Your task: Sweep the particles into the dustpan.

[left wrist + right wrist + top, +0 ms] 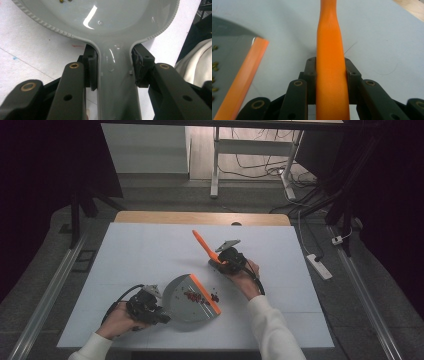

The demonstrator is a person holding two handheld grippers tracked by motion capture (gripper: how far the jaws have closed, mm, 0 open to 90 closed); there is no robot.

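— Inspector: Left tongs (161,312)?
— Clenched on the grey dustpan's (120,27) handle; pan flat on the white surface (140,255), orange lip (205,293) toward the right hand, small dark bits (200,297) inside.
— Right tongs (220,261)?
— Gripping an orange brush handle (330,65), raised just beyond the pan.

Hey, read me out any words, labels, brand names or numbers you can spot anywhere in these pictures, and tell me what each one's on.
None: no readable text stands anywhere.
The grey dustpan and its handle are plain, apart from small moulded marks that spell nothing.
The orange brush handle is bare.
The white table cover carries only faint specks.
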